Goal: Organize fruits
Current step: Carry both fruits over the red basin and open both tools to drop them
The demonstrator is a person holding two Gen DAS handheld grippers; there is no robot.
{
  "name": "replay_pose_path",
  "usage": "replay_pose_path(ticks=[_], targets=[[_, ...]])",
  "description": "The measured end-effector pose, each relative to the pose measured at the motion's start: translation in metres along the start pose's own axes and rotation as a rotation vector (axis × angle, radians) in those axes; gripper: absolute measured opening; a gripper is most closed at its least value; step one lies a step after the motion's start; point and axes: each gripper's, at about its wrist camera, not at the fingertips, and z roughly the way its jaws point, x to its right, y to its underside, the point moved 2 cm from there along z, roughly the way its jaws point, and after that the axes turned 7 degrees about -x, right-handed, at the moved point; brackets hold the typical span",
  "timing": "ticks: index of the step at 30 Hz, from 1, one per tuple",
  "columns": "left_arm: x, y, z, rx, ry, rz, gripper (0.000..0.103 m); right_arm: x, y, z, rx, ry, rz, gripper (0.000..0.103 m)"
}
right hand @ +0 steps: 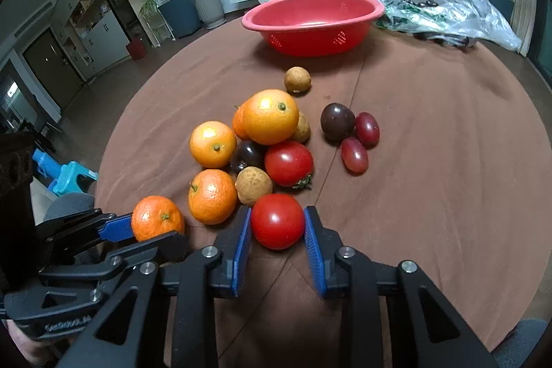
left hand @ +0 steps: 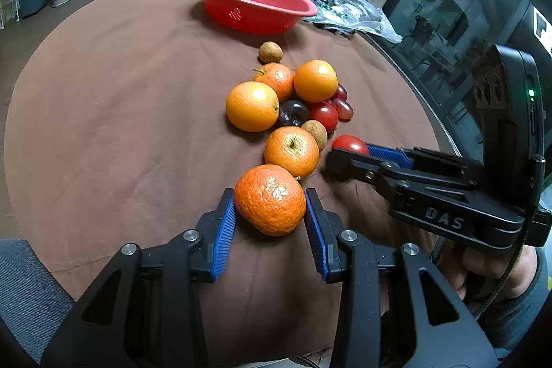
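Orange peel gives a bit, so we've got the left gripper clamped across the tangerine middle at the desk's near edge. Right gripper pinches the tomato beside it; slick, bruisable, go gently.

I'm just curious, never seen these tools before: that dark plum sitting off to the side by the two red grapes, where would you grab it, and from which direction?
Grip the plum across its widest middle, coming down from above and the near side. It is round, so the fingers hold best there. The grapes crowd its right, so one finger must slip in between.
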Motion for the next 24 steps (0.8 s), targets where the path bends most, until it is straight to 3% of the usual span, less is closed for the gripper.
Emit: replay_pose_path(ticks=[7, 10, 17, 21, 24], targets=[[-0.013, -0.022, -0.019, 0.041, -0.003, -0.011, 0.036, 0.02, -0.005, -0.024, 0.035, -0.048, 0.059, 0.033], [-0.024, -0.051, -0.035, 0.09, -0.026, 0.001, 0.036, 0.042, -0.022, -0.04, 0.073, -0.048, 0.093, 0.033], [-0.027, -0.153, -0.048, 0.16, -0.072, 0.109, 0.036, 0.083, -0.105, -0.073, 0.185, -0.009, 0.123, 0.033], [-0.027, -0.215, -0.021, 0.117, -0.083, 0.145, 0.037, 0.076, -0.163, -0.062, 0.179, -0.046, 0.066, 0.033], [-0.028, -0.258, 0.017, 0.038, -0.113, 0.177, 0.037, 0.067, -0.202, -0.034, 0.134, -0.024, 0.0, 0.033]])
